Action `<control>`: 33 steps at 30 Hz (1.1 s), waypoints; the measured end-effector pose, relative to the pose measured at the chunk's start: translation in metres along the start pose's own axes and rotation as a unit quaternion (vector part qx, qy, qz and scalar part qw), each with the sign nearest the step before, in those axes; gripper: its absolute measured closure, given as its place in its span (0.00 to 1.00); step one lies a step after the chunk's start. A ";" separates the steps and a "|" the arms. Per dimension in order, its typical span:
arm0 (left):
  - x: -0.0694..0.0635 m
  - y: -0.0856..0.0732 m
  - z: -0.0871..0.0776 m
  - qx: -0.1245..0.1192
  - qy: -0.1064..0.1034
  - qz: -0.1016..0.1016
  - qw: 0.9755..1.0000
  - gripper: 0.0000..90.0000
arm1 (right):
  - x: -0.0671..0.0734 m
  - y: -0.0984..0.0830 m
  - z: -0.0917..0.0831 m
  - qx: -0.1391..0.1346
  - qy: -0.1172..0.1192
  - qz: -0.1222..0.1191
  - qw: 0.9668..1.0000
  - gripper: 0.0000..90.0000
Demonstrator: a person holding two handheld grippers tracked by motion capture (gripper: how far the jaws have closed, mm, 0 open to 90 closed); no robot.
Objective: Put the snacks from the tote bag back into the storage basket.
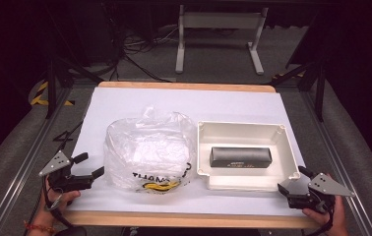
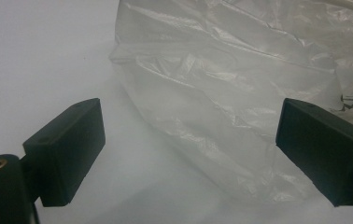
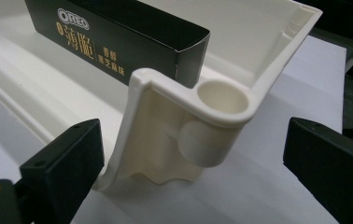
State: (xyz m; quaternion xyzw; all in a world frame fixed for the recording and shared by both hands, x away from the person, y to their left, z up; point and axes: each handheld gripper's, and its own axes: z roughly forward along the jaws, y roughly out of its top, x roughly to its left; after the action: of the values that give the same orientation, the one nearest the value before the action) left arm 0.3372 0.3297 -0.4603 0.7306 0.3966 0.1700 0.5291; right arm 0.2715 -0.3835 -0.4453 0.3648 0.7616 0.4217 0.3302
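Work looks barely begun: nothing picked up yet.

Left gripper (image 1: 86,165) near front-left corner of worktop (image 1: 125,101), fingers (image 2: 67,151) wide apart, holding nothing, aimed at crinkly clear plastic bag with black and yellow print (image 1: 149,150). Bag sits mid-worktop, puffed up; can't tell what's inside.

Right gripper (image 1: 296,179) near front-right corner, fingers (image 3: 65,163) wide apart, holding nothing, either side of corner of cream plastic tray (image 3: 221,114), not touching.

Tray sits right of bag, just beside it. Inside: one long black Oreo box (image 1: 240,157), lying flat.

Likely left to do: grab bag, grab tray or box, put box in bag.
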 end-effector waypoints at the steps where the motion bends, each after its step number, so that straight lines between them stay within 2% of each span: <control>1: 0.000 0.000 0.000 0.000 0.001 0.001 1.000 0.10 | 0.000 -0.001 -0.001 -0.004 0.000 0.001 1.000 0.07; 4: 0.000 0.000 0.001 0.005 0.000 0.002 1.000 0.10 | -0.001 -0.001 -0.002 -0.006 -0.002 0.004 1.000 0.07; 12: -0.001 0.000 -0.001 -0.002 -0.002 0.010 1.000 0.10 | 0.000 0.000 -0.001 -0.002 0.000 -0.001 1.000 0.06; 33: 0.000 0.000 0.000 0.001 -0.001 0.003 1.000 0.10 | 0.000 0.000 0.000 0.001 0.003 0.000 1.000 0.07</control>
State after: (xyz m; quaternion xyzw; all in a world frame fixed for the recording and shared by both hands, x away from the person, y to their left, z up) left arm 0.3371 0.3293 -0.4602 0.7327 0.3940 0.1709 0.5280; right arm 0.2716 -0.3837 -0.4454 0.3639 0.7633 0.4219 0.3269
